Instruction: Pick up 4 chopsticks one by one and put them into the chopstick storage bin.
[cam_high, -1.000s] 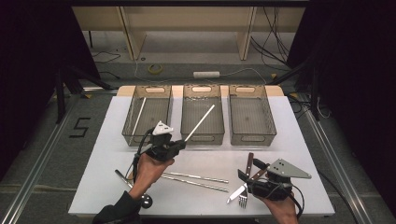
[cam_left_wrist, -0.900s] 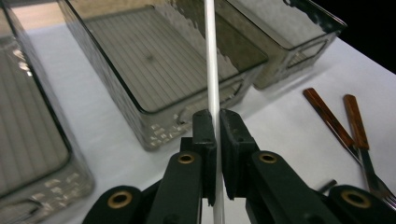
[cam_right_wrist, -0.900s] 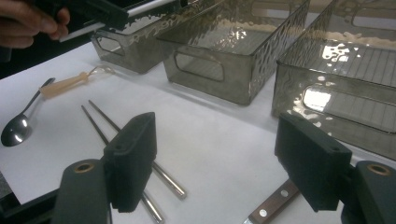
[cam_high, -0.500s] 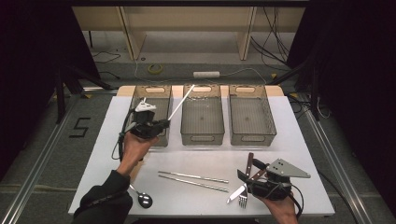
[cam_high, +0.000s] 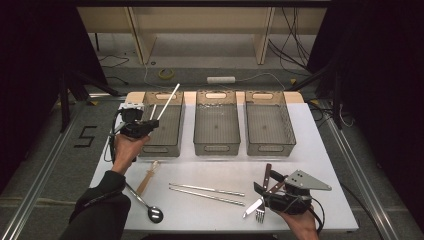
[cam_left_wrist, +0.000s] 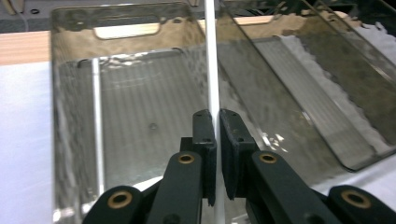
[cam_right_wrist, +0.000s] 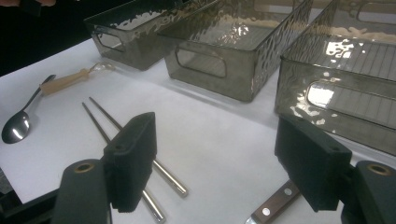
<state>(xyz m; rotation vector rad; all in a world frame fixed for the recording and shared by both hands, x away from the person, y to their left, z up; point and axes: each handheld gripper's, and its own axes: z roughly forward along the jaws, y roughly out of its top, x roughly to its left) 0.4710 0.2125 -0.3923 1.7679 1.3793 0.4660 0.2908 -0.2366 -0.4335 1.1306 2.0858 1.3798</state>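
Left gripper (cam_high: 150, 122) clamps the white chopstick (cam_high: 169, 101), pointing 1 o'clock over the left bin (cam_high: 176, 131); right gripper (cam_right_wrist: 219, 158) gapes idle.

middle bin (cam_high: 216, 125): clear smoky plastic, at 12 o'clock on the table, nothing inside it.
right bin (cam_high: 268, 126): same kind, at 1 o'clock, just beside the middle one.
metal chopsticks (cam_high: 206, 192): a pair lying side by side at 6 o'clock, near the front edge.
spoon (cam_high: 145, 204): at 7 o'clock, bowl toward the front edge.
wooden handle (cam_high: 147, 177): at 8 o'clock, just beside the spoon's stem; what tool it belongs to cannot be told.
fork (cam_high: 260, 214): at 5 o'clock, tines toward the front.
knife (cam_high: 266, 176): brown riveted handle, at 5 o'clock.
table (cam_high: 310, 150): white top.
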